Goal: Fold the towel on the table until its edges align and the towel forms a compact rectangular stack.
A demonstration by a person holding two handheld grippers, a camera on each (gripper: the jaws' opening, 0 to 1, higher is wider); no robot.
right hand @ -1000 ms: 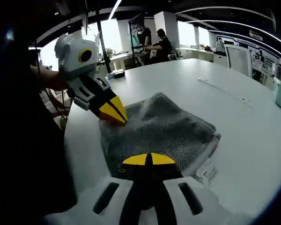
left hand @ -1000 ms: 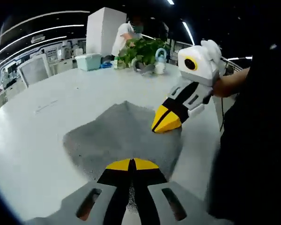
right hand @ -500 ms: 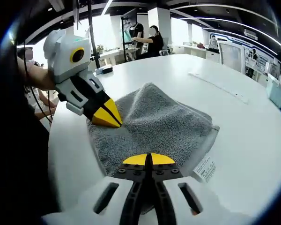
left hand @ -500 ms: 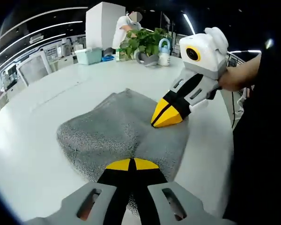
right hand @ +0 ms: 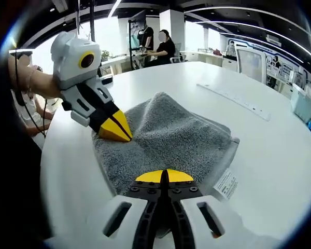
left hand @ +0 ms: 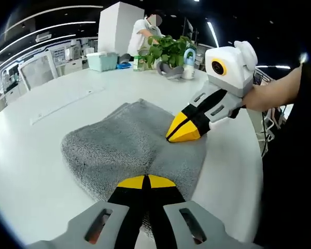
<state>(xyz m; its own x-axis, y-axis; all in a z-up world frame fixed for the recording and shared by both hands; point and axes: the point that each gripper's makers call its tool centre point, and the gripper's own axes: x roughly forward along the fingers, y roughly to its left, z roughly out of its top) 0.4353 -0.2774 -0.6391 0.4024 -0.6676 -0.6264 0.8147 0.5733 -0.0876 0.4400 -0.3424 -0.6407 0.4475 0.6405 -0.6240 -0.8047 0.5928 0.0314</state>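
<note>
In the left gripper view, the left gripper (left hand: 145, 182) rises at the near edge with its 2 yellow-tipped jaws pressed together on the near edge of the grey towel (left hand: 124, 148). The towel lies folded on the white table (left hand: 36, 155), with a raised crease running away from the gripper. The right gripper (left hand: 184, 130) enters from the right, jaws together, tips pinching the towel's far right edge, with a hand (left hand: 267, 96) behind it. In the right gripper view, the right gripper (right hand: 165, 176) is clamped on the towel (right hand: 171, 137) edge, a white care label (right hand: 226, 183) just beside it, and the left gripper (right hand: 115, 130) grips the opposite corner. Beyond the towel, a long ruler (right hand: 233, 98) lies on the table (right hand: 280, 155). Farthest off, the left gripper view shows a potted plant (left hand: 168, 52) and a teal bin (left hand: 103, 60).
</note>
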